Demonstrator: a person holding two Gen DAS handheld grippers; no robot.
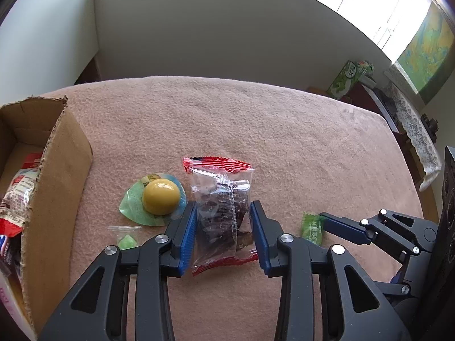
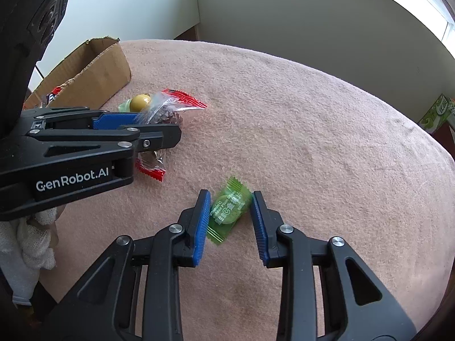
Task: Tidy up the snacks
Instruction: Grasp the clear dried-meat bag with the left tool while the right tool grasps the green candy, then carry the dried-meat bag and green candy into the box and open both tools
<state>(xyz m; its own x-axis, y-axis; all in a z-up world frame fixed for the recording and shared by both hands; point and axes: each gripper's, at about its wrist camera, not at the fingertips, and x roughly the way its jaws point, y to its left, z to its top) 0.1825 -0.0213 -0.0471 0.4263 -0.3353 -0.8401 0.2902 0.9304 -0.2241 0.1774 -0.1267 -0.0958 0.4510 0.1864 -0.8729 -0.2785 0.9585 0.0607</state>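
Note:
A clear packet with red ends and a dark cake inside (image 1: 220, 213) lies on the pink cloth between the blue pads of my left gripper (image 1: 223, 216), which is open around it; the left pad is close to the wrapper. The packet also shows in the right wrist view (image 2: 165, 113). My right gripper (image 2: 231, 211) is open around a green wrapped candy (image 2: 229, 210), also seen in the left wrist view (image 1: 312, 228). A yellow jelly cup (image 1: 159, 196) and a small green candy (image 1: 128, 240) lie to the left.
A cardboard box (image 1: 57, 170) holding several snack packets stands at the left edge of the cloth-covered table (image 1: 256, 119). A green carton (image 1: 345, 78) and a lace-covered shelf (image 1: 418, 130) are beyond the table at the right.

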